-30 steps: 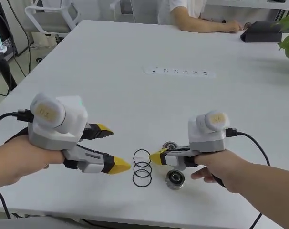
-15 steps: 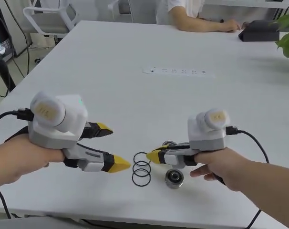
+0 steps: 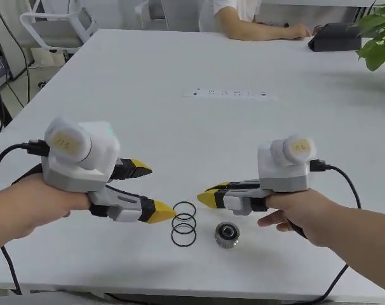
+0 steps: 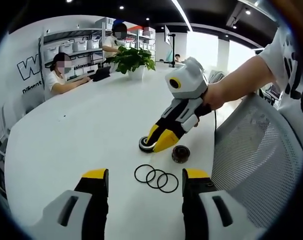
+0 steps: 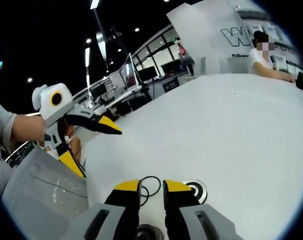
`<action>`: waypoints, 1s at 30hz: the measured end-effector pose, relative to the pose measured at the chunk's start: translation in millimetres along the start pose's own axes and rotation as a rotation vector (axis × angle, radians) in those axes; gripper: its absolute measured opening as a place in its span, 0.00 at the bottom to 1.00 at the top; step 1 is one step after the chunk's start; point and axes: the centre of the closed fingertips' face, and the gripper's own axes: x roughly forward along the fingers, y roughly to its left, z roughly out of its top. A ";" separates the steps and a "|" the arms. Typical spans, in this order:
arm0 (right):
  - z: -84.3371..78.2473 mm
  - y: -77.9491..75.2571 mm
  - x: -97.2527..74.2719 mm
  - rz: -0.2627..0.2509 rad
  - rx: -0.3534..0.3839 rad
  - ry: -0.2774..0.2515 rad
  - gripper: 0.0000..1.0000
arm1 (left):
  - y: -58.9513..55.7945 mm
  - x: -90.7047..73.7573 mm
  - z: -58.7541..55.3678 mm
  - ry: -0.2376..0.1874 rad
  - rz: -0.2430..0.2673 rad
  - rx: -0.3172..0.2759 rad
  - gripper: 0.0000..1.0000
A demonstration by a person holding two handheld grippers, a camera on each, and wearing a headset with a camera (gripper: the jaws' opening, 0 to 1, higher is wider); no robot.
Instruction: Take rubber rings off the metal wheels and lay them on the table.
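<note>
Three black rubber rings (image 3: pixel 183 223) lie in a row, touching, on the white table (image 3: pixel 199 133), between the two grippers. One metal wheel (image 3: pixel 227 233) sits just right of them. My left gripper (image 3: pixel 153 192) hovers left of the rings, open and empty; its own view shows the rings (image 4: pixel 156 178) ahead and two wheels (image 4: pixel 180 153) (image 4: pixel 144 145). My right gripper (image 3: pixel 207 195) hangs above the table over the far wheel (image 5: pixel 195 188), jaws nearly together with nothing between them. Its view shows the rings (image 5: pixel 149 187) and the near wheel (image 5: pixel 147 232).
A white power strip (image 3: pixel 229 94) lies mid-table. At the far end a person's arm (image 3: pixel 259 28) rests on the table beside a black case (image 3: pixel 335 39), with a plant (image 3: pixel 378 41) at the far right. The table's near edge runs just below the grippers.
My right gripper has lifted up and away from the rings and wheels. The left gripper, the rings and the near wheel have kept their places; the camera shifted a little.
</note>
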 end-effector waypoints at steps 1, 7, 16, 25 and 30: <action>0.3 -2.3 -1.5 -0.005 -0.001 -0.003 0.15 | -0.2 1.1 0.8 -0.001 -0.002 0.001 0.56; -1.2 -14.6 -13.5 -0.035 0.001 -0.010 0.16 | -0.3 9.9 7.2 -0.003 -0.017 0.002 0.56; -6.2 -26.0 -24.9 -0.067 -0.009 -0.009 0.17 | 1.1 23.8 14.7 0.000 -0.032 0.009 0.55; -15.9 -35.6 -30.4 -0.093 -0.037 0.008 0.20 | 4.2 37.6 14.1 0.013 -0.040 -0.001 0.52; -20.6 -41.1 -31.7 -0.105 -0.052 0.021 0.21 | 5.7 45.5 14.7 0.018 -0.043 -0.005 0.51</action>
